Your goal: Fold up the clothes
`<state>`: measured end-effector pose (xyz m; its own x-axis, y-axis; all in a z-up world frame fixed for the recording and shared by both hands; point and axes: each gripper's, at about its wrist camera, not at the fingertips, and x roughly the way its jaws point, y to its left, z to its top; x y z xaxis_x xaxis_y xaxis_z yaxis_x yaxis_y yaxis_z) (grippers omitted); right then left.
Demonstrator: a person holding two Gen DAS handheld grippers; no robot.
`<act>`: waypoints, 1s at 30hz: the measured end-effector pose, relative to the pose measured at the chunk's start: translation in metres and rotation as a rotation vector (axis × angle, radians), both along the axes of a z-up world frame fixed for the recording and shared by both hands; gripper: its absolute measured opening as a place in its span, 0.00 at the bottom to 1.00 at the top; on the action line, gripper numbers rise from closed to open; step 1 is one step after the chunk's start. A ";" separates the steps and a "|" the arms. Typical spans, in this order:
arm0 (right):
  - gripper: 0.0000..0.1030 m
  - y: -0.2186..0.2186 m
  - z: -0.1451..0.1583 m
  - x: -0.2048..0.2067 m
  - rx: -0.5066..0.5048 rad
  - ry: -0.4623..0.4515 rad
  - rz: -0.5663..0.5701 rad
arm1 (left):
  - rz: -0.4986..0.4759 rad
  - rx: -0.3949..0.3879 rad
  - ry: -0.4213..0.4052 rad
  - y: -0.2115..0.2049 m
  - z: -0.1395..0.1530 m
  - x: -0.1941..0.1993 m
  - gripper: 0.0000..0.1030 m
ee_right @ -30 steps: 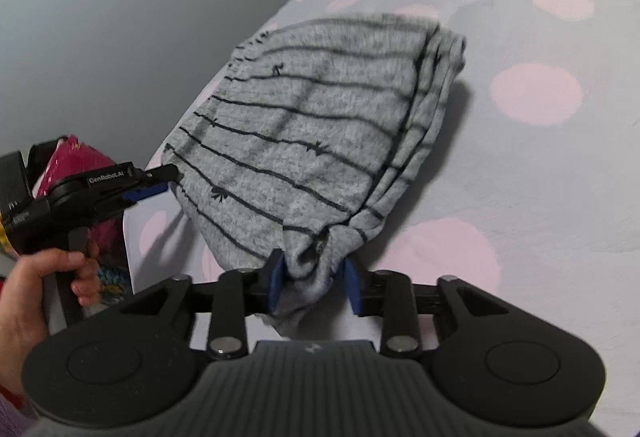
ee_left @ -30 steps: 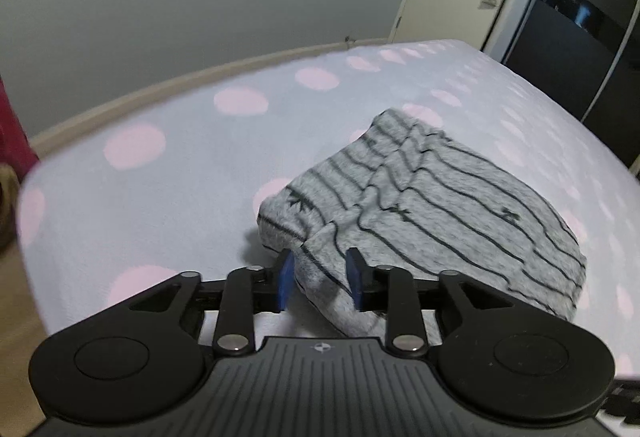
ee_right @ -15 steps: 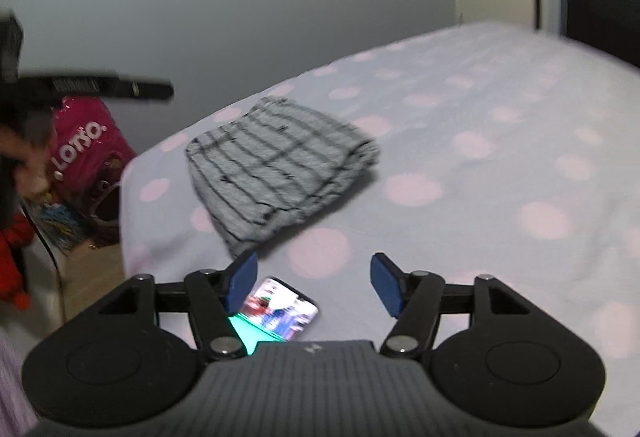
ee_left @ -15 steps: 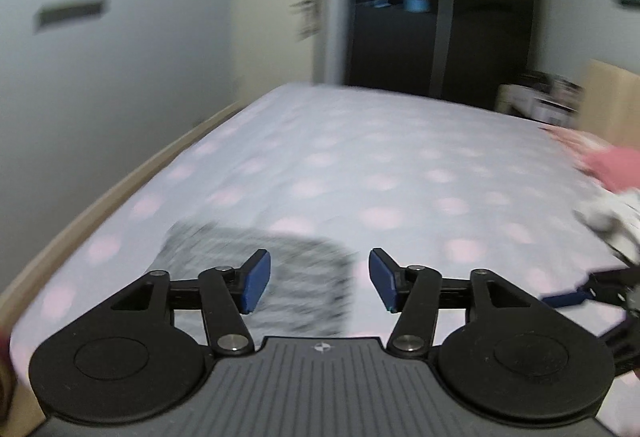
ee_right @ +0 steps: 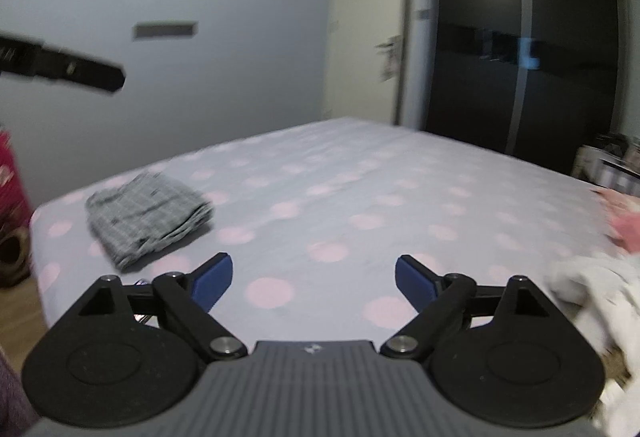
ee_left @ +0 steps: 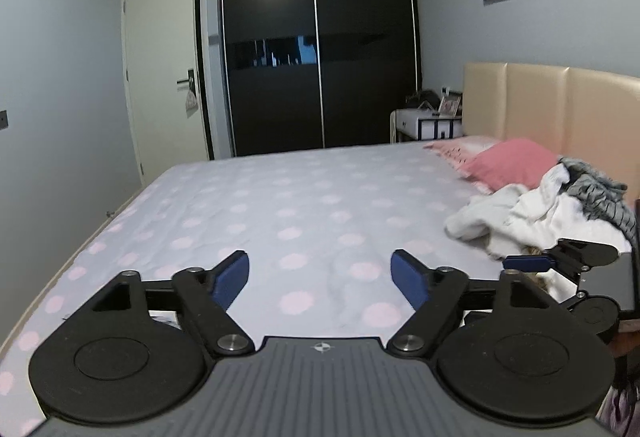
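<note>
Grey folded garment (ee_right: 148,219) lying left beyond opening, empty right claw (ee_right: 313,279)

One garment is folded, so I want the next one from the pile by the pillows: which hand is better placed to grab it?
Probably right. The unfolded clothes pile lies just beside the right tool, whose empty jaws are opening; the left tool sits farther away.

Home bedroom: bed (ee_left: 304,197), padded headboard (ee_left: 560,109), dark sliding wardrobe (ee_left: 320,45), apparently nightstand (ee_left: 424,123).
</note>
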<state>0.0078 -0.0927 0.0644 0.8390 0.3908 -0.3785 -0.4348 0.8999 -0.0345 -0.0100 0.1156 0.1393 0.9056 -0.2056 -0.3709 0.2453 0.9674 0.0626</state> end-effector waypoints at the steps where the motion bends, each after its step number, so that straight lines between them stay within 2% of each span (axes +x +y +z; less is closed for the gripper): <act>1: 0.89 -0.009 0.001 -0.006 0.007 -0.011 -0.026 | 0.005 -0.017 -0.002 -0.011 -0.003 -0.002 0.76; 5: 0.89 -0.044 0.006 -0.028 0.036 -0.052 -0.134 | 0.022 -0.040 0.003 -0.051 -0.023 -0.007 0.77; 9: 0.89 -0.073 0.001 -0.047 0.059 -0.051 -0.246 | 0.042 -0.049 0.008 -0.085 -0.049 -0.017 0.78; 14: 0.90 -0.098 -0.013 -0.066 0.118 -0.039 -0.414 | 0.039 -0.096 0.030 -0.103 -0.082 -0.030 0.78; 18: 0.90 -0.101 -0.028 -0.078 0.148 -0.053 -0.552 | 0.040 -0.113 0.065 -0.105 -0.109 -0.033 0.78; 21: 0.90 -0.095 -0.039 -0.083 0.149 -0.045 -0.587 | 0.040 -0.119 0.079 -0.101 -0.127 -0.029 0.78; 25: 0.91 -0.087 -0.053 -0.083 0.165 -0.064 -0.631 | 0.064 -0.058 0.042 -0.105 -0.153 -0.017 0.78; 30: 0.93 -0.078 -0.073 -0.072 0.135 -0.076 -0.608 | 0.097 -0.072 0.103 -0.106 -0.176 0.005 0.78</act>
